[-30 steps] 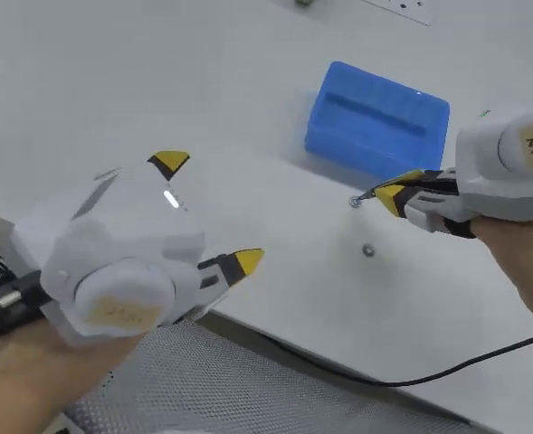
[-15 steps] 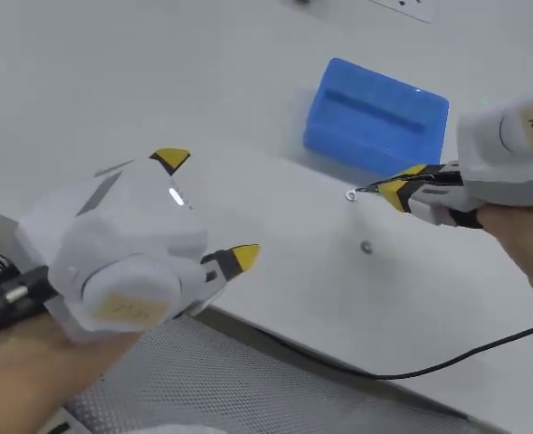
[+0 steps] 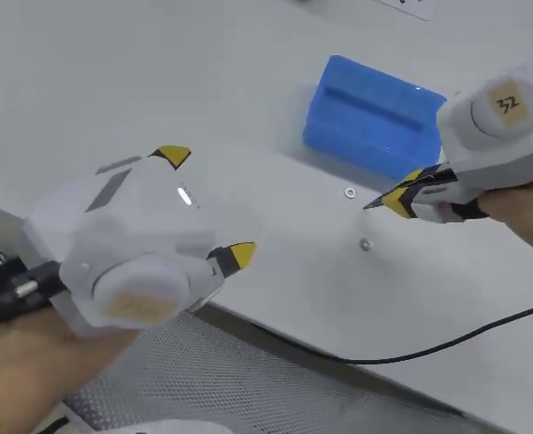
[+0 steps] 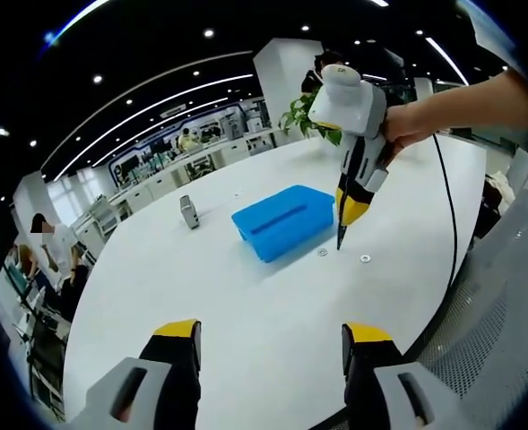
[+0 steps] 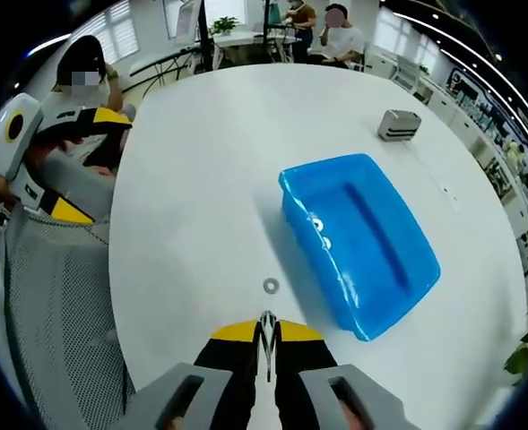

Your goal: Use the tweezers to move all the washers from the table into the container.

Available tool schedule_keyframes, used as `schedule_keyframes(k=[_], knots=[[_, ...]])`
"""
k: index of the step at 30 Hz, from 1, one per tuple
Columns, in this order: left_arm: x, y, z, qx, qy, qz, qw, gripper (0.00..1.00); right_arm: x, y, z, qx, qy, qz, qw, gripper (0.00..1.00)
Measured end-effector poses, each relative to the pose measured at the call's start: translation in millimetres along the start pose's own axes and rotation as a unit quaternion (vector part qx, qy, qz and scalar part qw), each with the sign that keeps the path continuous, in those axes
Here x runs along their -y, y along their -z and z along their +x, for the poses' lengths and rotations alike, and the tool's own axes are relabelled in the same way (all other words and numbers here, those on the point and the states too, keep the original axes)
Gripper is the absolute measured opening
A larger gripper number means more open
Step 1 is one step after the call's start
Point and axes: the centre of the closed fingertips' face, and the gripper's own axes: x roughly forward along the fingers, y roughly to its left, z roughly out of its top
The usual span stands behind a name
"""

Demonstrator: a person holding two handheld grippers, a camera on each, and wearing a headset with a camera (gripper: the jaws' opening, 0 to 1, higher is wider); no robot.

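Two washers lie loose on the white table (image 3: 112,81): the farther washer (image 3: 350,193) near the front wall of the blue container (image 3: 356,149), the nearer washer (image 3: 366,244) a little closer to the table's edge. Inside the container two small pale glints may be more washers; I cannot tell. The tweezers (image 3: 375,202) point at the farther washer with their tip just short of it, not touching; in the right gripper view the prongs look pressed together with nothing between them. The right gripper (image 3: 396,199) is clamped on the tweezers. The left gripper (image 3: 206,206) hangs well apart over the table edge, its jaws spread and empty. A black cable (image 3: 429,348) trails across the table.
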Motion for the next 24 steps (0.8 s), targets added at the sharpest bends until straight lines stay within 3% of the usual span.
schedule_keyframes(k=[4, 6, 12, 20, 24], knots=[[-0.8, 0.1, -0.1, 0.0, -0.001, -0.001, 1.0, 0.64, 4.5, -3.4, 3.4, 0.008, 0.006, 0.002, 1.0, 0.02], [-0.9, 0.7, -0.1, -0.001, -0.001, -0.001, 1.0, 0.64, 2.9, -7.7, 5.2, 0.03, 0.006, 0.017, 0.9994, 0.02], [-0.7, 1.5, 0.0, -0.004, -0.001, 0.002, 1.0, 0.63, 2.7, -13.5, 5.4, 0.109, 0.033, 0.055, 0.992, 0.02], [0.2, 2.1, 0.3, -0.007, 0.0, 0.007, 1.0, 0.62, 0.1, -14.2, -4.1, 0.165, 0.052, 0.069, 0.9825, 0.02], [0.7, 2.2, 0.3, -0.007, 0.0, 0.009, 0.9999, 0.62, 3.0, -18.6, -6.3, 0.175, 0.054, 0.079, 0.9799, 0.03]])
